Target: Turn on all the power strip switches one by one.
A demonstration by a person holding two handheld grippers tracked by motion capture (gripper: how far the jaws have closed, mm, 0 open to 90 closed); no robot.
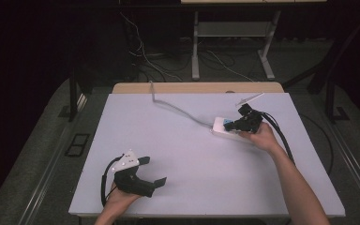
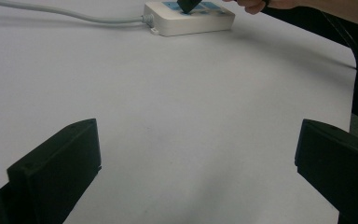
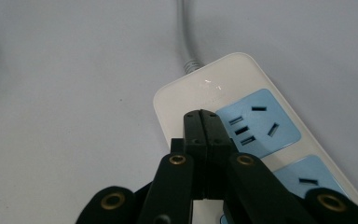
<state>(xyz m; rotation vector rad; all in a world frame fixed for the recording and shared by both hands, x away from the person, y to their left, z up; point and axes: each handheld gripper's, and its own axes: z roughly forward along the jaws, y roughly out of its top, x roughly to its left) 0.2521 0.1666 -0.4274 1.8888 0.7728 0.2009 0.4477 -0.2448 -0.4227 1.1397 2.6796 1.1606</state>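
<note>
Dark floor and tangled cables lie beyond our pale grey worktop (image 1: 178, 154). At its near left, our left hand-held gripper (image 1: 151, 172) rests with jaws spread wide and nothing between them, pointing across bare surface toward the strip. Moving right, a grey cord (image 1: 178, 109) runs from the far edge to a white power strip (image 1: 225, 130) lying flat on the far right part of the worktop. Our right hand-held gripper (image 3: 202, 122) has its jaws pressed fully together, holding nothing, the tips over the strip's blank white end just beside the first blue socket (image 3: 256, 122); we cannot tell whether they touch it. The strip is a rounded white plastic bar with blue socket faces. We judge it light, rigid and smooth, likely to slide if nudged; its long sides offer the best hold, while the stiff cord may drag.
</note>
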